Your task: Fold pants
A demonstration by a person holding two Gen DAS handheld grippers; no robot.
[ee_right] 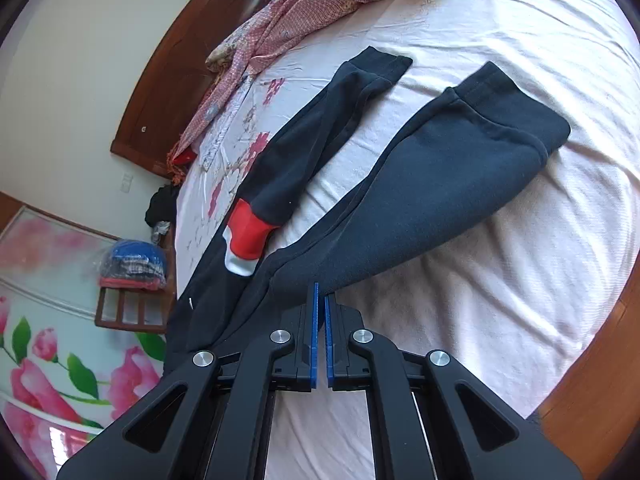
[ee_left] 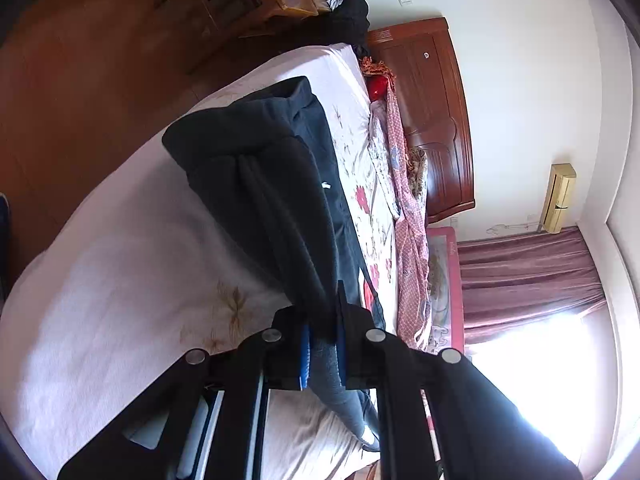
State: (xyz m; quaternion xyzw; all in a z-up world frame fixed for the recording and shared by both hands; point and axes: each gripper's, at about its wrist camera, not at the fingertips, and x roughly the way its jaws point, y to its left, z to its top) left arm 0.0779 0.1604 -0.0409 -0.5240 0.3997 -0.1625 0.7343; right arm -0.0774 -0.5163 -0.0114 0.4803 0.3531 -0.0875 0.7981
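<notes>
My left claw [ee_left: 322, 344] is clamped on dark cloth of the pants [ee_left: 276, 184], so I can lift this part for the fold. My right claw [ee_right: 321, 320] is closed at the edge of the pants [ee_right: 432, 184]; I judge it pinches the hem. The legs lie on the bed [ee_right: 500, 280], cuffs toward 1 o'clock.

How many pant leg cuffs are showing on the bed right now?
2, both in the right wrist view: the far cuff lies near the pink checked cloth, and the near cuff lies on bare sheet toward the bed's edge. None appears hidden.
</notes>
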